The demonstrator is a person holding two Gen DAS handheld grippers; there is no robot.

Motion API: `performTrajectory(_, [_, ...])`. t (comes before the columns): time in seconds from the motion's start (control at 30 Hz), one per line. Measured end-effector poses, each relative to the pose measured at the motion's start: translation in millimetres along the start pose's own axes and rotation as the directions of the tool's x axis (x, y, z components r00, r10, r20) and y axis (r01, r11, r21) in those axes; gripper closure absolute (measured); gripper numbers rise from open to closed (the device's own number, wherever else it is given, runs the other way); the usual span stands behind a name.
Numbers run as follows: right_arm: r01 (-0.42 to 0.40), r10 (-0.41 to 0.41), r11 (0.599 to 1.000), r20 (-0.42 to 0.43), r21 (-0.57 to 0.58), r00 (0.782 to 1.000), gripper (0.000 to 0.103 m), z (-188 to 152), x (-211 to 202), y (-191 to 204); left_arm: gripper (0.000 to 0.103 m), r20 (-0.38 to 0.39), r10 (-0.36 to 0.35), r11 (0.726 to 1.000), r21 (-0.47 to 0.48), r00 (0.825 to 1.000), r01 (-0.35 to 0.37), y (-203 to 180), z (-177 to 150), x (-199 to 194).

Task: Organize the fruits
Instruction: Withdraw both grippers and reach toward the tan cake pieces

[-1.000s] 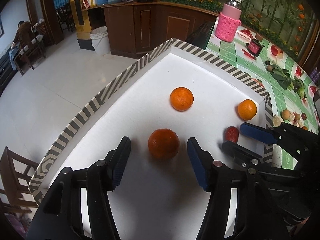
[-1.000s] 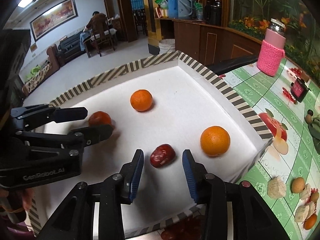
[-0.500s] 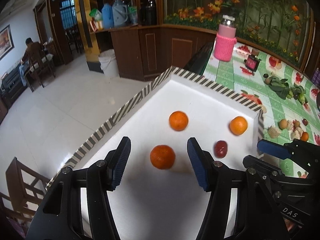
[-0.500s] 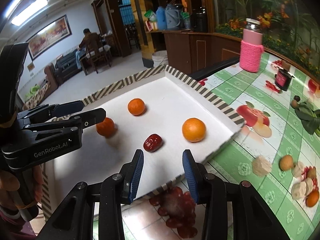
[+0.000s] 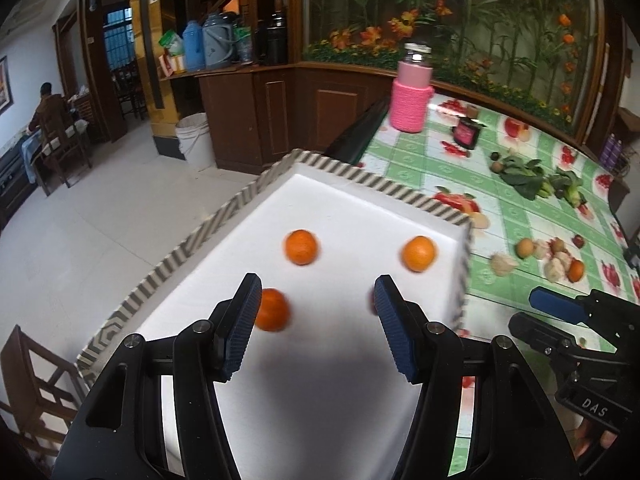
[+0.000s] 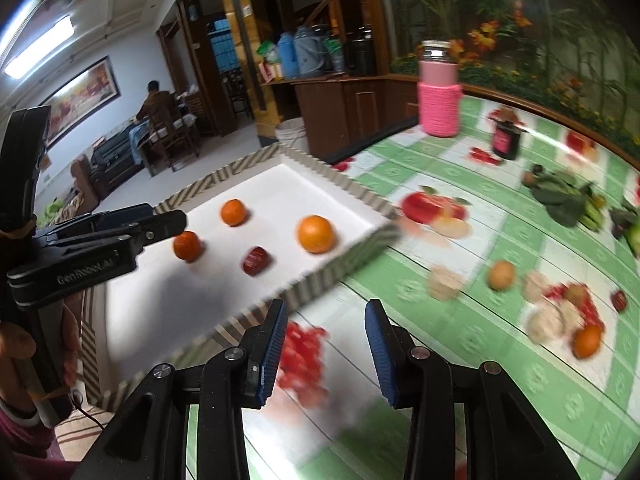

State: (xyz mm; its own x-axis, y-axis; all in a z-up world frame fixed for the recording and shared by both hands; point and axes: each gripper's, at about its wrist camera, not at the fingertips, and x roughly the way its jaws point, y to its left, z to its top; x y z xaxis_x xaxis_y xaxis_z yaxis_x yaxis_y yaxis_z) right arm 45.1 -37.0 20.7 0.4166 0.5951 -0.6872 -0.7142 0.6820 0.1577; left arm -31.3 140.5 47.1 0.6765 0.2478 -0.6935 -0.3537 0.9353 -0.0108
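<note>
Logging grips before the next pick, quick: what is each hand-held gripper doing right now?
Left hand-held gripper: open, holding nothing.
Right hand-held gripper: open, holding nothing.

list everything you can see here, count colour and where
tray: 1, white with a grey striped rim, at the table's corner
oranges: 3, orange, spread out in the tray
red fruit: 1, dark red, in the tray near its front rim
tablecloth: 1, green and white check with fruit prints, over the table
loose fruit pile: several pieces, orange, tan, pale and red, on the cloth right of the tray; too blurred to count
leafy greens: 1 bunch, dark green, further back on the cloth
bottle: 1, in a pink knitted sleeve, at the far table edge
small jar: 1, dark with a pink label, beside the bottle
left tongs: black with blue pads, open, above the tray
right tongs: black with blue pads, open, above the cloth
</note>
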Motion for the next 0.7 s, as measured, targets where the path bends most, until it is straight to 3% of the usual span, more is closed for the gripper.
performTrajectory(0.47, [0.161, -0.158, 0.965, -0.03, 0.207, 0.987, 0.064, -60, -48, -100, 0.044, -0.052, -0.158, 0.98, 0.11, 0.986, 0.163, -90, -6, -1])
performTrajectory(0.7, [0.185, -0.175, 0.955, -0.062, 0.233, 0.983, 0.064, -58, -42, -128, 0.044, -0.127, -0.192, 0.963, 0.166, 0.973, 0.211, -138, -10, 21])
